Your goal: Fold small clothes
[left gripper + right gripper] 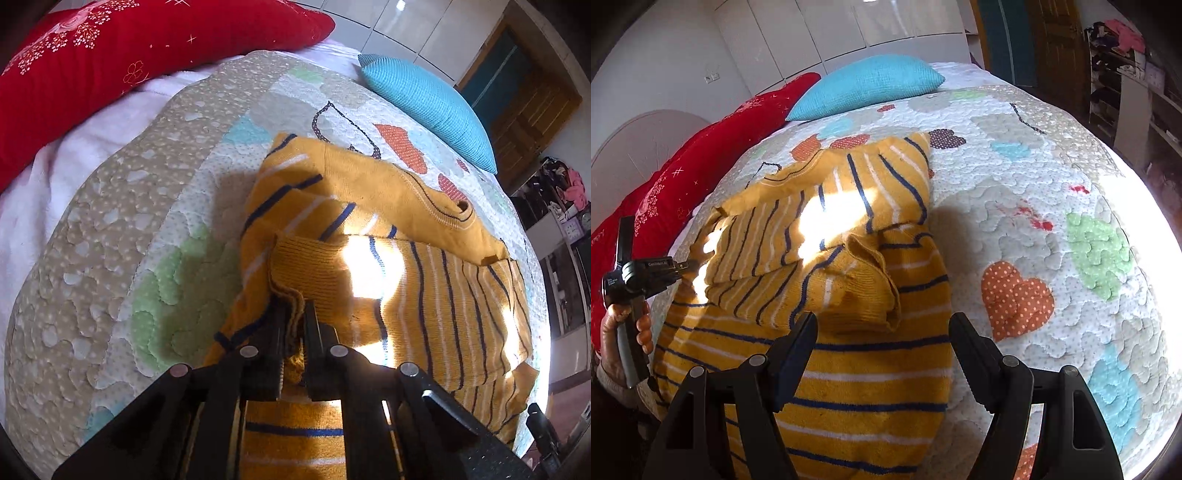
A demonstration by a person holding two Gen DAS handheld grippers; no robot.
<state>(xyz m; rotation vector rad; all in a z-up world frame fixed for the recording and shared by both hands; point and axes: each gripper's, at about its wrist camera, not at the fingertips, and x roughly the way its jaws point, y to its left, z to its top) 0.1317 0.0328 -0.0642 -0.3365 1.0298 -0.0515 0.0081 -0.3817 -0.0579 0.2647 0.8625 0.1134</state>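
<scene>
Knitted, matt, ribbed-cuffed yellow sweater point(388, 206) on a quilted, stitched cotton bedspread point(110, 236). Turquoise cushion point(432, 107): coarse woven cloth. Red pillow point(110, 62): soft, embroidered. Left gripper point(294, 325): matt black plastic, metal rivets. Glossy wardrobe panels point(849, 29).

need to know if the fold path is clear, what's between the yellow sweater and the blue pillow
Only bare quilt with heart patches separates the sweater from the blue pillow; both wrist views show it.
</scene>
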